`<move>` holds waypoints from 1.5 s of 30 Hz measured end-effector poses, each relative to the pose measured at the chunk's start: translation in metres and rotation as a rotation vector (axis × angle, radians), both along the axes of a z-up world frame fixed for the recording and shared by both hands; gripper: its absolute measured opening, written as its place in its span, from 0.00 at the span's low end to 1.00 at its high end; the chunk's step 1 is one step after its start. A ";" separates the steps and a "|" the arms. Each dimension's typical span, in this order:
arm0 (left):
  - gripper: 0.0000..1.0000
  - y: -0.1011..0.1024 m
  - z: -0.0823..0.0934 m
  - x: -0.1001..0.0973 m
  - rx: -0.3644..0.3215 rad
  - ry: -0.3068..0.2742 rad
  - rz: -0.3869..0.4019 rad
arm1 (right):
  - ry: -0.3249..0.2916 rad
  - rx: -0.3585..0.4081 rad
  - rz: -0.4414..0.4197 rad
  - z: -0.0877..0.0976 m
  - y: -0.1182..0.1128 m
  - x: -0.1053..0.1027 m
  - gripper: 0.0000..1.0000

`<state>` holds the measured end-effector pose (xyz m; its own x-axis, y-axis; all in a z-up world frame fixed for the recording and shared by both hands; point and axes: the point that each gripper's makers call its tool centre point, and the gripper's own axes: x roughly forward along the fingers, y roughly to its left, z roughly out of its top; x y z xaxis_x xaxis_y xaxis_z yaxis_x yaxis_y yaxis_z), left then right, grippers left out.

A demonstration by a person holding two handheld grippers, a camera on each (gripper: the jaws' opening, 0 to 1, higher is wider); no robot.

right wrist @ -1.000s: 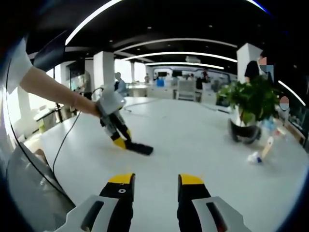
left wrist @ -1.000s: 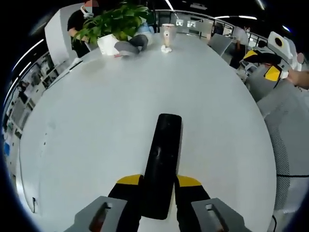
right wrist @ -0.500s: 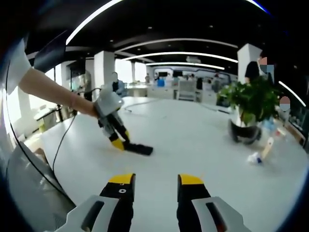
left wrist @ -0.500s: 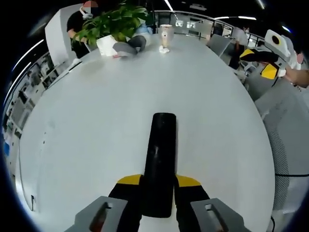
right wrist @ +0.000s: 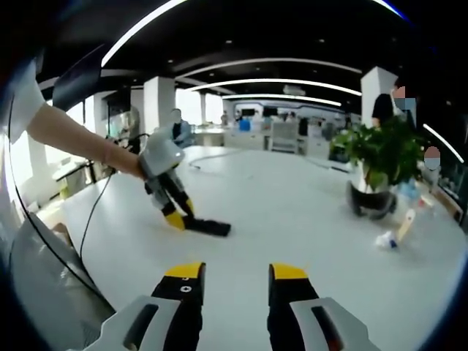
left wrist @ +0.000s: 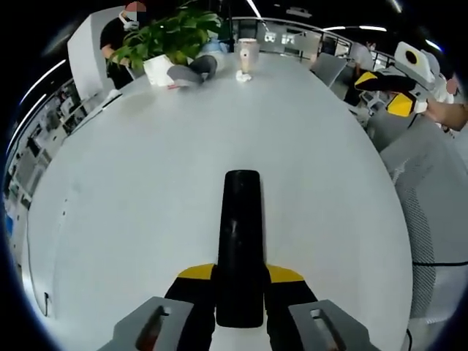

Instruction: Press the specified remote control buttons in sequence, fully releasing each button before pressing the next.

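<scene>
Jaws, left: the left gripper (left wrist: 240,281) had its yellow-tipped jaws clamped on the near end of the remote control (left wrist: 240,241), one jaw pressed on each long side.
Jaws, right: the right gripper (right wrist: 235,281) was spread apart with nothing between the tips, just bare table (right wrist: 307,219) showing through the gap.
Remote spot: black remote lay flat on the white table, pointing straight away from the left gripper, far end out toward the middle of the tabletop. In the right gripper view it showed as a dark slab at the left gripper's yellow tips.
Left arm pose: in the right gripper view the person's bare forearm (right wrist: 73,139) came in from the left edge, sloping down to the gripper body, and the gripper itself angled down steeply to the table surface.
Right hand pose: in the left gripper view the right gripper sat up at the far right, off past the table edge, held well apart from the remote, with a hand (left wrist: 447,113) behind it.
Other stuff: a potted plant (right wrist: 380,164) stood at the far side of the table, with a cup (left wrist: 247,53) and a crumpled white scrap (left wrist: 240,75) near it.
</scene>
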<state>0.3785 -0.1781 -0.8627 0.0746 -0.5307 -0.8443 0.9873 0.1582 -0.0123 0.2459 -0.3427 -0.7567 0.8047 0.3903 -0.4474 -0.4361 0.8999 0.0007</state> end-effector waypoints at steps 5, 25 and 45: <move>0.24 0.001 0.000 -0.004 -0.004 0.005 0.000 | 0.001 0.001 -0.001 0.000 0.000 0.000 0.31; 0.24 0.003 0.001 -0.021 0.002 0.011 -0.019 | 0.002 0.000 0.003 0.000 0.001 0.000 0.31; 0.24 0.006 0.001 -0.037 -0.013 0.029 0.011 | 0.005 -0.006 0.010 -0.001 0.002 -0.001 0.31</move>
